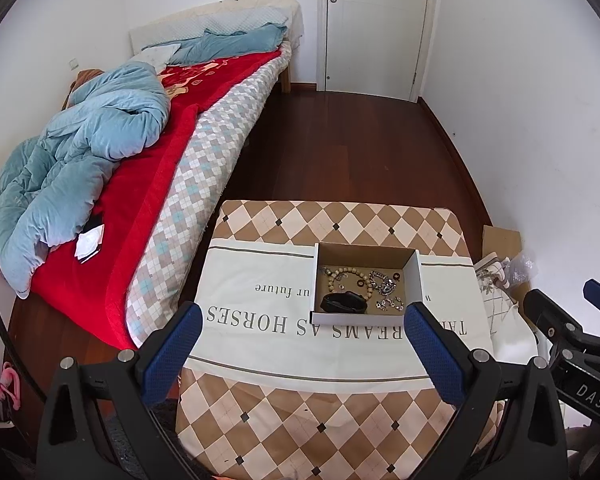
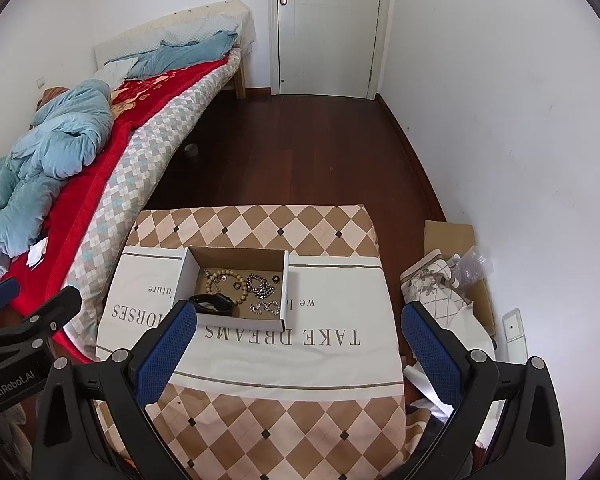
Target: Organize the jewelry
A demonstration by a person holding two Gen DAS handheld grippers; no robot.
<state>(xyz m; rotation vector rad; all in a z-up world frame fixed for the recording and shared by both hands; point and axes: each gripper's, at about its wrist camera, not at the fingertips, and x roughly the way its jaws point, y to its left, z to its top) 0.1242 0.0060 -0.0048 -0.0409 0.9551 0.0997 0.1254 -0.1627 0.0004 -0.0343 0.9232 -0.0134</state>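
all the jewelry (image 1: 360, 286) sits inside the cardboard box (image 1: 417, 280) at frame centre, seemingly heaped unsorted; left gripper (image 1: 302, 354) and right gripper (image 2: 298, 350) hover wide, empty — gathered, or awaiting sorting.

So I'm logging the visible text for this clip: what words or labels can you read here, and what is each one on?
"TAKE DREAMS AS HORSES" on the white cloth, partly hidden in each view.
"we l…ur future", smaller line on the same cloth, middle hidden by the box.
"GenRobot.AI" on the left gripper.
"DAS" on the right gripper.
Papers on the bed: unreadable.
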